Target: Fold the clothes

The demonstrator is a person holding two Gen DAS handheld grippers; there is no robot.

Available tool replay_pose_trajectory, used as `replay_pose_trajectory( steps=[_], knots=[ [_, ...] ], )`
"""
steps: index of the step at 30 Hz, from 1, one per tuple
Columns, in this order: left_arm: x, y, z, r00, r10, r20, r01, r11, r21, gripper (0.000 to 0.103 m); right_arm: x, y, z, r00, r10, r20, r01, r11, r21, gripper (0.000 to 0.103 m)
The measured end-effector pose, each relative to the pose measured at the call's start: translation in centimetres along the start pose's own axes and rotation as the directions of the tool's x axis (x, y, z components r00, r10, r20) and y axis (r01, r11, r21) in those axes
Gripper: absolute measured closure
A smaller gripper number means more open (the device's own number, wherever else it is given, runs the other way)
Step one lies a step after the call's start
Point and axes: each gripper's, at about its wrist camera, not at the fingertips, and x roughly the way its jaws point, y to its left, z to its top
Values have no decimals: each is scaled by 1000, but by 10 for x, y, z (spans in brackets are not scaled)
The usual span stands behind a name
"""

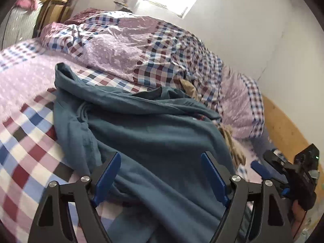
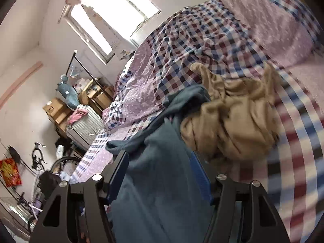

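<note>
Across the middle of the left wrist view, a teal garment [image 1: 154, 125] lies rumpled on the checked bedsheet [image 1: 26, 133], one sleeve reaching toward the upper left of the frame. At the bottom, the left gripper [image 1: 161, 177] stands over it with its jaws spread wide; the blue pads [image 1: 108, 174] sit apart on either side of the cloth, clear of it, gripping nothing. At the right edge the right gripper [image 1: 261, 169] shows in a person's hand [image 1: 298, 212].

Seen from the right wrist, the teal garment [image 2: 158, 182] runs up from the bottom centre, passing between the right gripper's [image 2: 160, 174] fingers. Both pads lie against the fabric, so this gripper appears clenched on the teal garment. Just right of it, touching its edge, sits a bunched tan garment [image 2: 232, 119]. A rumpled checked quilt [image 2: 192, 46] fills the upper right behind both. A bright window [image 2: 113, 14] shows at upper left.
</note>
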Motion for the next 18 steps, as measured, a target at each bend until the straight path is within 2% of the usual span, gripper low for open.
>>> replay_pose_trajectory(
  steps=[4, 7, 12, 14, 15, 18],
  knots=[
    [6, 6, 2, 1000, -10, 3, 10, 1000, -18, 18, 36, 6, 38, 999, -35, -4, 35, 999, 16, 38],
    [8, 13, 7, 999, -33, 3, 34, 997, -68, 18, 62, -5, 57, 996, -89, -27, 91, 994, 56, 53],
    [9, 20, 13, 998, -65, -2, 65, 992, -110, 18, 105, -32, 80, 980, -177, -86, 187, 974, 130, 67],
    [10, 22, 14, 997, -73, -5, 72, 990, -120, 18, 116, -39, 84, 978, -183, -102, 197, 969, 150, 86],
    [10, 23, 15, 997, -75, -5, 74, 989, -126, 18, 117, -38, 87, 978, -188, -93, 200, 969, 146, 103],
    [10, 29, 17, 997, -78, -4, 77, 986, -145, 18, 106, -28, 100, 979, -204, -4, 203, 972, 118, 103]
  ],
)
